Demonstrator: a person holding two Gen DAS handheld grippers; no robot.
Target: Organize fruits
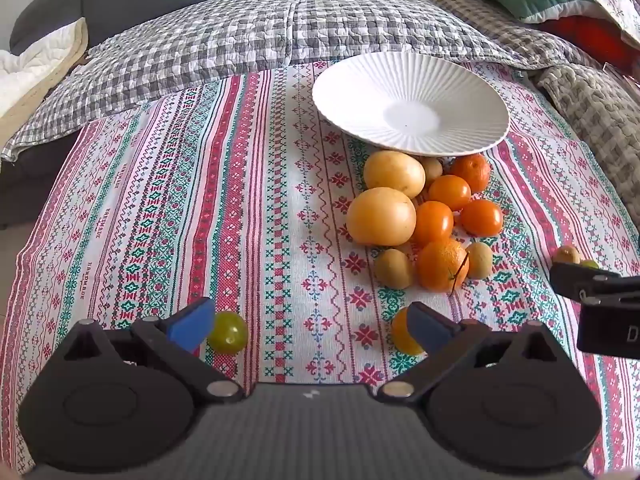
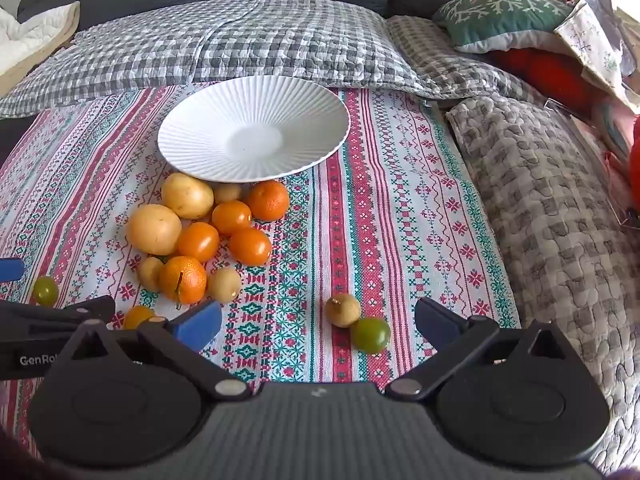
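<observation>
left claw wide apart, angled down | right claw likewise

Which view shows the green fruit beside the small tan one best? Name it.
The right wrist view: the green fruit lies whole and near, touching the small tan fruit. The left wrist view shows only a sliver at the far right, behind the right gripper.

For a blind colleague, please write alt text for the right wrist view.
An empty white ribbed plate sits on a patterned cloth, with a pile of orange and yellow fruits just in front of it. The open right gripper hovers near a small brown fruit touching a green one.
</observation>
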